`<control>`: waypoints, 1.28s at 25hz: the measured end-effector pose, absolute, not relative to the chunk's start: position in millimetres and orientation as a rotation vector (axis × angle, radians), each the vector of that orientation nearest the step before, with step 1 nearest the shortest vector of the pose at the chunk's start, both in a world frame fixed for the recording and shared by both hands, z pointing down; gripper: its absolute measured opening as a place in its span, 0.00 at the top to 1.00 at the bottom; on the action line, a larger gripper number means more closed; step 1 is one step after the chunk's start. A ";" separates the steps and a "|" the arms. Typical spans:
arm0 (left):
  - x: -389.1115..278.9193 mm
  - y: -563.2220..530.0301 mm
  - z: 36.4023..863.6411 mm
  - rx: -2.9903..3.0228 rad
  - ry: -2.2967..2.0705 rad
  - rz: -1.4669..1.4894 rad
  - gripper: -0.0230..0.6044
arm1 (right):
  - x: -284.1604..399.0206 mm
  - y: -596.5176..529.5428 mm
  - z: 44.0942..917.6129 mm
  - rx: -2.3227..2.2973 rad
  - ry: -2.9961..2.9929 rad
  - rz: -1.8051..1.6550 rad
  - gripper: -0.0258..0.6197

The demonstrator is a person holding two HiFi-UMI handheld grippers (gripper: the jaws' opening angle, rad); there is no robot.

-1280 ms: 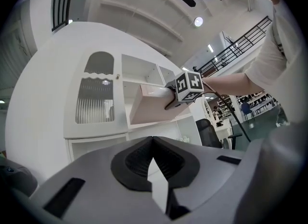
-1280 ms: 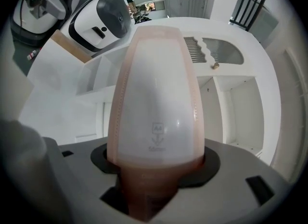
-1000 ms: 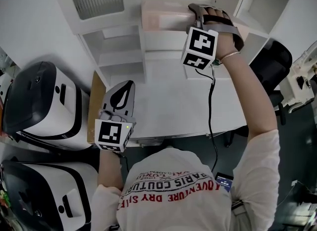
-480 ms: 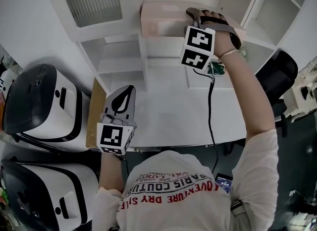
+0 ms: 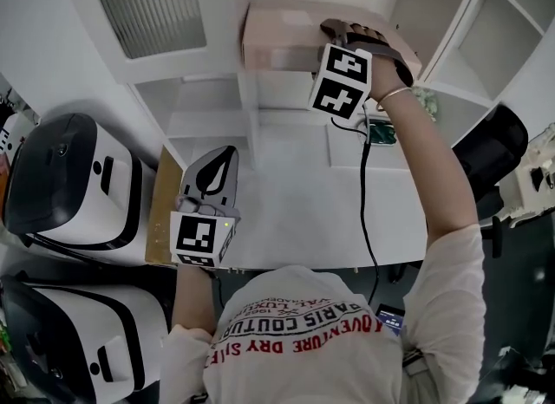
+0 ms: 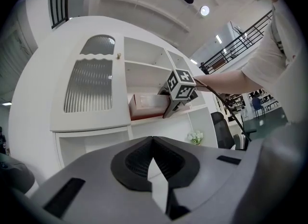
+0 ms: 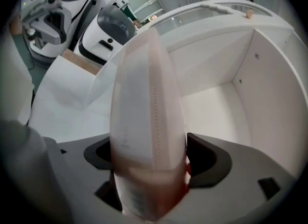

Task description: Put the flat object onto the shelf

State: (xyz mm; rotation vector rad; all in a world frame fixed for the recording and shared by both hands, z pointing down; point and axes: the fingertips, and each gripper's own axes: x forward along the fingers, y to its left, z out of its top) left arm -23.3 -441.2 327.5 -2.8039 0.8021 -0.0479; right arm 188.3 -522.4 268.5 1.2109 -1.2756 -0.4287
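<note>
White surface below, white cabinet behind it, one open shelf bare and smooth. Right claw reaching into that shelf, jaws opening around the flat box, pads seemingly just clear of its sides. Left claw closed on nothing, low near the surface's left edge. Compared with a second back: right jaws spread wider, box in much the same spot on the shelf, left claw unmoved. Box thin, pale pink, smooth card with a dotted seam along one face. Claw pads dark and ribbed.
</note>
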 end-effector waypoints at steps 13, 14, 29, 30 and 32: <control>-10.7 -457.4 337.1 -2.802 0.857 -0.093 0.94 | 188.5 -551.2 277.9 1.185 -1.490 -0.309 0.28; -9.6 -457.7 338.2 -2.803 0.857 -0.095 0.94 | 188.9 -552.1 278.0 1.183 -1.500 -0.298 0.27; -11.4 -443.1 332.6 -2.800 0.825 -0.067 0.94 | 166.2 -523.1 257.6 1.316 -1.593 -0.387 0.26; -11.7 -439.3 332.1 -2.803 0.813 -0.066 0.94 | 164.7 -516.3 255.9 1.338 -1.577 -0.396 0.27; -12.4 -431.5 333.5 -2.809 0.785 -0.074 0.94 | 162.8 -501.5 249.1 1.427 -1.553 -0.415 0.37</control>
